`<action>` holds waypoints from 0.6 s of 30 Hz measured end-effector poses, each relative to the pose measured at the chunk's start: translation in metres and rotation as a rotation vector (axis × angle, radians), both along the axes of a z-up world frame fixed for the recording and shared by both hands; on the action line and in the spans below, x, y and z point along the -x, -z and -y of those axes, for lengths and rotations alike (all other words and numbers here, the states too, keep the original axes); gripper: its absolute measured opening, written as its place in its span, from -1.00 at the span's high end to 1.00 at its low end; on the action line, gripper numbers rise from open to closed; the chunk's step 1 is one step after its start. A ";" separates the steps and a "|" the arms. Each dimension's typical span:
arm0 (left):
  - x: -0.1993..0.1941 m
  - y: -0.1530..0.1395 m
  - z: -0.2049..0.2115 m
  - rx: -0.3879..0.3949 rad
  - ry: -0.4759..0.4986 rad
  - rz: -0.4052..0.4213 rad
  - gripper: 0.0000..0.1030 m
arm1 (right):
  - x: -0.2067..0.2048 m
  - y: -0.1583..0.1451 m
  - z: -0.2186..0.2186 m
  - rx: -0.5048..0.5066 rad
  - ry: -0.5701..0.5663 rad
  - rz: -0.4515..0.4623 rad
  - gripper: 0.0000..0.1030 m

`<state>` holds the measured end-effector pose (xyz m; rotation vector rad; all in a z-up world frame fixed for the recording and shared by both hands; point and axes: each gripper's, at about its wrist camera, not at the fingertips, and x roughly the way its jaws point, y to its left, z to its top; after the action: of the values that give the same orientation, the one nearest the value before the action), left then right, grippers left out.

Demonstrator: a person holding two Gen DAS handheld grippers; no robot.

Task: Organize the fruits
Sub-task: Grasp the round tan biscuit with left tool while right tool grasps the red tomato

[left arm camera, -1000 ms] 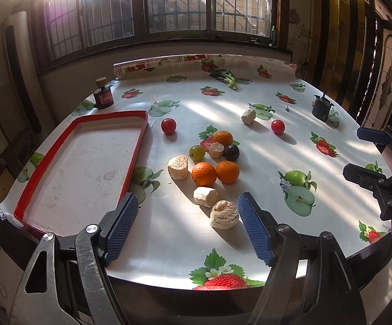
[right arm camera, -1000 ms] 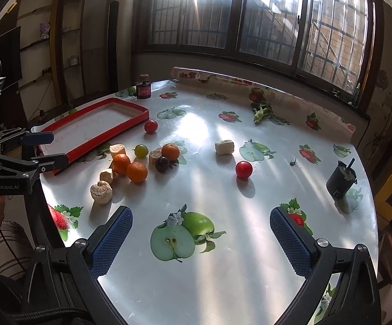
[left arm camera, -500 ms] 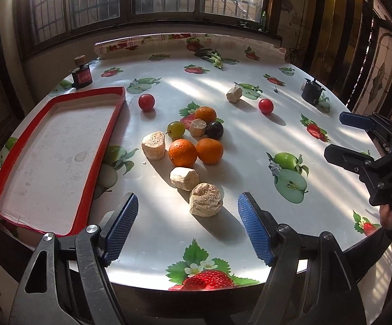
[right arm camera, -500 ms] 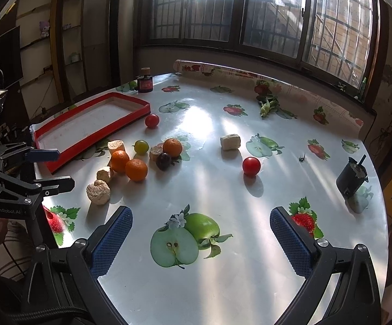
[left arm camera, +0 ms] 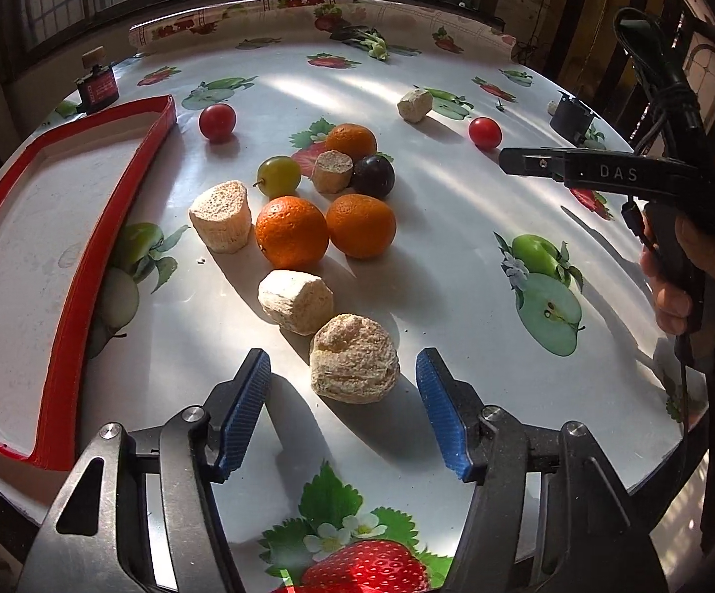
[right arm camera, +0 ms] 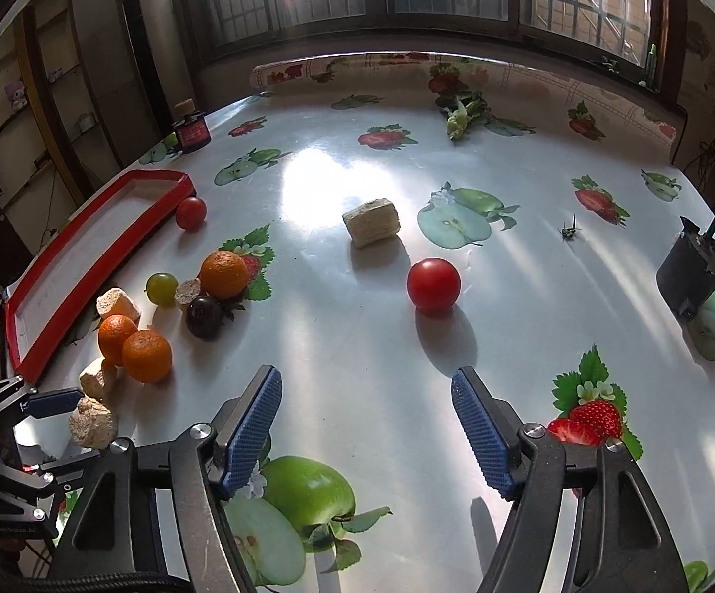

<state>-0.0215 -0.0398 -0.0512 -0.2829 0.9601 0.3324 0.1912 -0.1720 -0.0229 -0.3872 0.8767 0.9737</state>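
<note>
The red tray [left arm camera: 110, 227] fills the left of the left wrist view, its pale floor bare apart from faint stains; no fruit lies in it. In the right wrist view it runs along the left edge.

The fruit sits loose on the table [left arm camera: 456, 296], near the tray's right rim. Centre frame in the left view: two oranges [left arm camera: 292, 232] touching side by side, a third orange [left arm camera: 351, 142] above them, a green grape [left arm camera: 279, 176] and a dark grape [left arm camera: 373, 176] with a beige chunk [left arm camera: 332, 170] between them. One red tomato [left arm camera: 217, 121] lies just beside the tray's far corner; another tomato [left arm camera: 485, 132] is well apart at upper right (it is the nearest fruit ahead of the right tongs in their own view). More beige chunks lie around: one [left arm camera: 220, 221] left of the oranges, one [left arm camera: 295, 301] below them, one [left arm camera: 415, 105] at upper right.

The left gripper [left arm camera: 342, 398] has been closing its jaws; they stand partly open, with a crumbly lump [left arm camera: 354, 358] between the pads, a gap on each side. The right gripper [right arm camera: 365, 425] has also been narrowing and holds nothing, only bare table between its pads.

A dark jar [left arm camera: 96, 89] stands at upper left, a black pot [right arm camera: 693, 272] at the right edge of the right view.
</note>
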 end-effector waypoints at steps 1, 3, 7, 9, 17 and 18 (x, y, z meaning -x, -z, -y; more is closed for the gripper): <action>0.000 0.000 0.001 -0.013 0.008 0.000 -0.02 | -0.008 0.003 -0.003 -0.003 0.012 -0.012 -0.28; -0.001 -0.002 0.000 -0.020 0.015 0.000 0.14 | -0.023 0.009 -0.010 -0.001 0.043 -0.024 -0.17; 0.000 -0.003 -0.003 -0.005 0.031 0.009 0.37 | -0.044 0.018 -0.025 0.008 0.091 -0.025 0.01; 0.001 -0.003 -0.004 0.008 0.033 0.013 0.37 | -0.051 0.023 -0.032 0.014 0.094 -0.033 0.19; 0.012 -0.011 -0.008 0.058 0.039 0.040 0.37 | -0.040 0.019 -0.031 0.007 0.082 -0.021 0.37; 0.015 -0.013 -0.008 0.060 0.040 0.048 0.37 | -0.033 0.016 -0.029 0.001 0.071 -0.022 0.37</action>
<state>-0.0366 -0.0322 -0.0380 -0.3249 0.9287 0.2599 0.2238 -0.1432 -0.0393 -0.3444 0.9054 0.9134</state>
